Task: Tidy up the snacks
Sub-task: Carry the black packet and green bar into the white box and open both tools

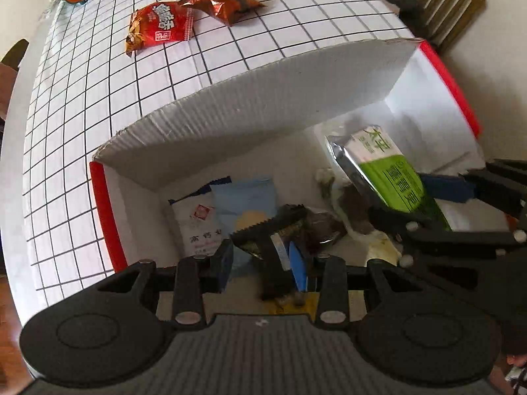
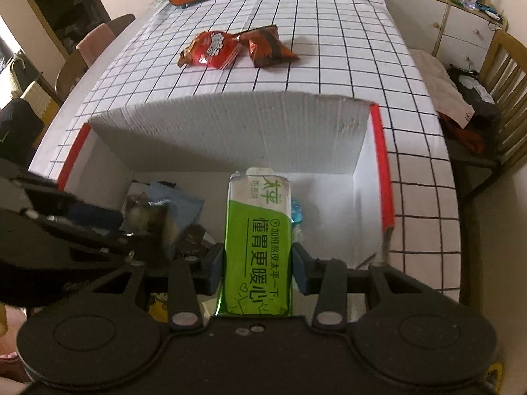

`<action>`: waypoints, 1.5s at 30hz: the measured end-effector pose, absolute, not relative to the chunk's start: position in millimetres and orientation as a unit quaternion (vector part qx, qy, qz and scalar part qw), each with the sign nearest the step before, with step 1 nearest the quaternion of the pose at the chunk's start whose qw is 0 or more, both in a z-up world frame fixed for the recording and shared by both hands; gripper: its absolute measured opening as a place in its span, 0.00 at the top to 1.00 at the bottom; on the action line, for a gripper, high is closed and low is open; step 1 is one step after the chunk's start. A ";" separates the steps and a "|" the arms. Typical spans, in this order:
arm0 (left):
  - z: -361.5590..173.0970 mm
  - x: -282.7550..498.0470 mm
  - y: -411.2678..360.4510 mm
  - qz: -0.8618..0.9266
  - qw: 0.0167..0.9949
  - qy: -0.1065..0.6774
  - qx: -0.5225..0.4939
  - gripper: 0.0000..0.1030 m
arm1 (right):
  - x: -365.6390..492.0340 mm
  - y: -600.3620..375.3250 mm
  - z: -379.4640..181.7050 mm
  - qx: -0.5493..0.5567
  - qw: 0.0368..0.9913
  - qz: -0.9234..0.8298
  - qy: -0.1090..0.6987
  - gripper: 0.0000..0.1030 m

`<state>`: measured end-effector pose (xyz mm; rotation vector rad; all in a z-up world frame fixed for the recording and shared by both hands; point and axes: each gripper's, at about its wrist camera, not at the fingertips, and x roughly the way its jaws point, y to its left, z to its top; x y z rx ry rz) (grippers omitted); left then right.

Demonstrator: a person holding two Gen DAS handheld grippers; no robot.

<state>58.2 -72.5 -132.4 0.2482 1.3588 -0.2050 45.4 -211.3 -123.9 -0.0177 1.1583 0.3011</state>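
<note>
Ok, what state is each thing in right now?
Left hand-held gripper: shut on a dark packet, over the box.
Right hand-held gripper: shut on the green pack, over the box.
Box: open, snacks inside.
Red packet: on the table, outside the box.
Brown packet: on the table, touching the red one.

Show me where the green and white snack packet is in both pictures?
Left wrist view: the green and white packet sits at right of centre, tilted, over the box.
Right wrist view: the packet is at bottom centre, upright, clamped in the right gripper.
Shared landmark: the white box's far wall, just behind it.
</note>
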 end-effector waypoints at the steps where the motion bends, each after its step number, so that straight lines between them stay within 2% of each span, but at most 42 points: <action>1: -134.9 60.9 -71.8 -0.094 0.762 0.631 0.111 0.65 | 46.9 -210.4 -125.4 -0.009 0.825 0.143 0.547 0.60; 18: -138.1 67.0 -67.9 -0.086 0.761 0.635 0.104 0.63 | 55.3 -211.7 -129.6 0.008 0.816 0.142 0.560 0.58; 29: -110.7 56.3 -55.1 -0.088 0.793 0.596 0.089 0.47 | 48.5 -212.7 -106.2 0.022 0.826 0.153 0.543 0.51; 34: -94.1 50.2 -49.6 -0.093 0.808 0.576 0.081 0.44 | 43.0 -213.6 -89.1 0.028 0.833 0.160 0.529 0.49; 38: -82.4 43.8 -47.3 -0.096 0.822 0.555 0.082 0.39 | 37.5 -214.4 -74.7 0.023 0.841 0.163 0.516 0.37; 42: -70.0 39.3 -44.7 -0.103 0.835 0.534 0.076 0.32 | 34.6 -215.5 -62.9 0.022 0.847 0.164 0.505 0.35; 45: -61.0 36.3 -42.2 -0.105 0.843 0.523 0.073 0.30 | 33.4 -217.2 -54.0 0.024 0.852 0.167 0.495 0.31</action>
